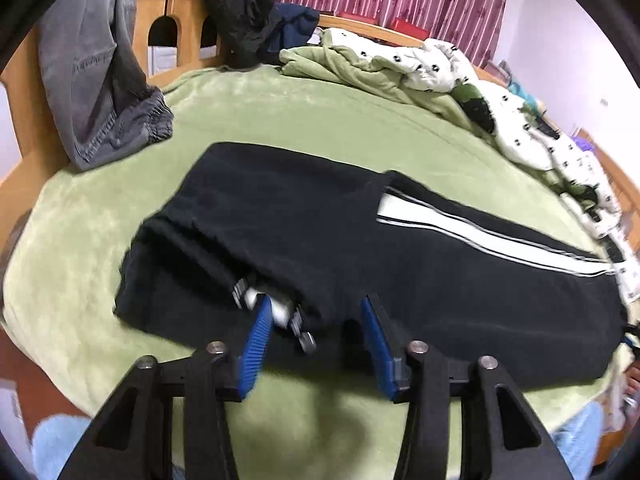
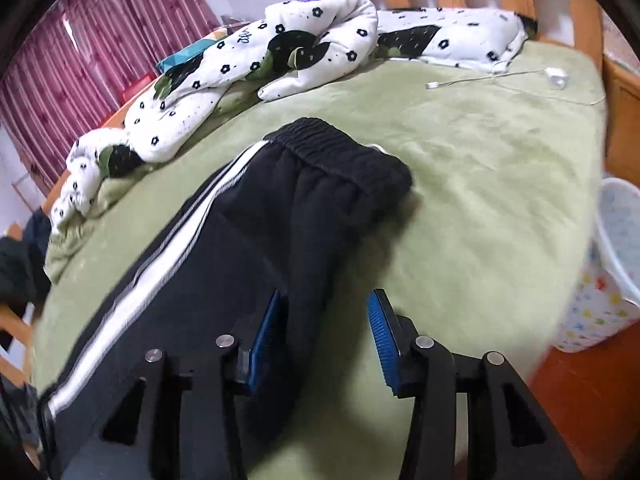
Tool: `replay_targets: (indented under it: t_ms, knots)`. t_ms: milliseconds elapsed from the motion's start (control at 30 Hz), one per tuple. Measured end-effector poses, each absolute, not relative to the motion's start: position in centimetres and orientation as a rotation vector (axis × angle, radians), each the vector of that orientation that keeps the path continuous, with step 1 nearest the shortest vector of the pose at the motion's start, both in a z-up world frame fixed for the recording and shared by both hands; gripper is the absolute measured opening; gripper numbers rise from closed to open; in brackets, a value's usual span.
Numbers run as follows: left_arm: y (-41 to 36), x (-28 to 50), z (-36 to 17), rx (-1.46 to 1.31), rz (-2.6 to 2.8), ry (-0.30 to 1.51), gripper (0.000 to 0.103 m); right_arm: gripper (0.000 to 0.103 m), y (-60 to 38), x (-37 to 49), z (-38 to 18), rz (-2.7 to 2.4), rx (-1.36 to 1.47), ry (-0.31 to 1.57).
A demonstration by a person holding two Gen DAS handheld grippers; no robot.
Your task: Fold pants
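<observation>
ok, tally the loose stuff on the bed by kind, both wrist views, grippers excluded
Black pants with a white stripe: 1
Grey pants, draped over the wooden bed frame: 1
Dark jackets heaped at the frame: 2, as far as I can tell
White flower-print quilt: 1
White charging cable: 1
Total: 6

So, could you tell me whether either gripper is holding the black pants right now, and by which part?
Nothing is held. The left gripper stands open over the black pants at their cuff end; the right gripper straddles a fold below the waistband, pads apart.
</observation>
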State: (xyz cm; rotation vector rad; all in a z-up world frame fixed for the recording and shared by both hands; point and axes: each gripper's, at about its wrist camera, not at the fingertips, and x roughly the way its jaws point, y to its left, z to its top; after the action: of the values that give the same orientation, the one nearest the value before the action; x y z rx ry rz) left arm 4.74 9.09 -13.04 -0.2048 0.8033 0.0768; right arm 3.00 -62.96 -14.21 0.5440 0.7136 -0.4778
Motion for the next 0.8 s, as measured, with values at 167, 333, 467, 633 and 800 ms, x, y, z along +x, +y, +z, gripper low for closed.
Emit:
replay_targets:
  t_ms: [167,333,467,633,800]
  knots:
    - [12.0,7.8,-11.9,-0.264,0.082,0.738,0.011,0.045,-59.2,1.8,-12.4,-0.442,0.476,0.805]
    - [15.4,12.4,-9.8,-0.293,0.114,0.673,0.011,0.045,-52.5,4.3,-8.5,-0.420,0.306,0.760]
    - [17.9,17.1,-10.0,-0.319,0.153,0.694,0.011,0.045,-47.5,7.6,-7.1,-0.308,0.254,0.709]
    - [20.2,20.1,-11.9,-0.367,0.102,0.828,0.014,0.045,-43.0,13.2,-9.0,-0.138,0.276,0.774]
    - [21.7,19.2,-13.1,-0.444,0.025,0.825,0.020,0.045,-40.6,15.6,-11.0,-0.118,0.198,0.825]
